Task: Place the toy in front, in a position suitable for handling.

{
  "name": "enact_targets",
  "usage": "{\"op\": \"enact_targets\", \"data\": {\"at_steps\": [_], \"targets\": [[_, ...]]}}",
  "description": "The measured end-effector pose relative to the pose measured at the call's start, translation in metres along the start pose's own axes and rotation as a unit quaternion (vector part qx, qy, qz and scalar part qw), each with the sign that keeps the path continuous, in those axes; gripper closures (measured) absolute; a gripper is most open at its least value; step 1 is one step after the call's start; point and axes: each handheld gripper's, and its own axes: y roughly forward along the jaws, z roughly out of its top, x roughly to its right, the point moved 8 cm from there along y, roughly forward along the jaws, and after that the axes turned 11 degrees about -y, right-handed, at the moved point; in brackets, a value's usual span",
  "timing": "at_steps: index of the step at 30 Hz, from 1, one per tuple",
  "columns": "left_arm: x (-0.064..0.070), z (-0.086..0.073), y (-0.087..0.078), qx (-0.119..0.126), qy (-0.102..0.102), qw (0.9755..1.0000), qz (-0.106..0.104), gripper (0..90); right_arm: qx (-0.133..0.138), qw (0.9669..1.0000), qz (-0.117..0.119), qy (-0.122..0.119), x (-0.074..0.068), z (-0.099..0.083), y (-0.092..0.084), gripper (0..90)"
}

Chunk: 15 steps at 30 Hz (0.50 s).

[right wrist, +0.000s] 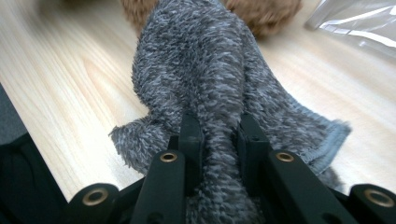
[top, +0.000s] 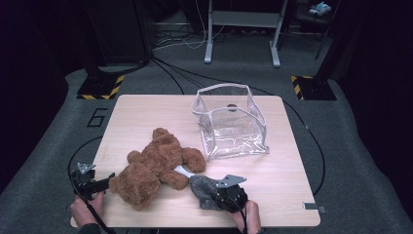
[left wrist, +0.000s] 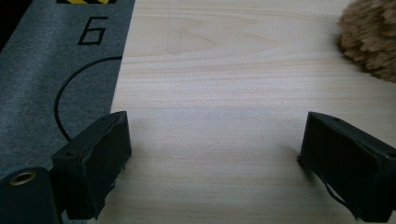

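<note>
Pinching grey cloth near front table edge, right gripper.

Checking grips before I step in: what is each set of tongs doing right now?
Left tongs: open, holding nothing.
Right tongs: closed on the grey fuzzy cloth.

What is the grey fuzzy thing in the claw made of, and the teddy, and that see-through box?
The grey cloth looks like soft terry or fleece: short shaggy fibres and a stitched hem, bunched where the right claw pinches it. The teddy bear looks like brown plush, its fur long and tufty. The clear box seems to be thin soft plastic, glossy, with floppy, creased walls.
</note>
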Motion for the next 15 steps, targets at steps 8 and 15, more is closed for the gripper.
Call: {"op": "enact_targets", "data": {"at_steps": [8,15], "targets": [[0.0,0.0,0.0,0.0,0.0,1.0,0.0,8.2,0.017,0.9997,-0.02,-0.002,0.012,0.009,-0.022,75.8],[0.0,0.0,0.0,0.0,0.0,1.0,0.0,8.2,0.026,0.9984,-0.05,0.008,0.028,0.009,-0.043,75.7]]}}
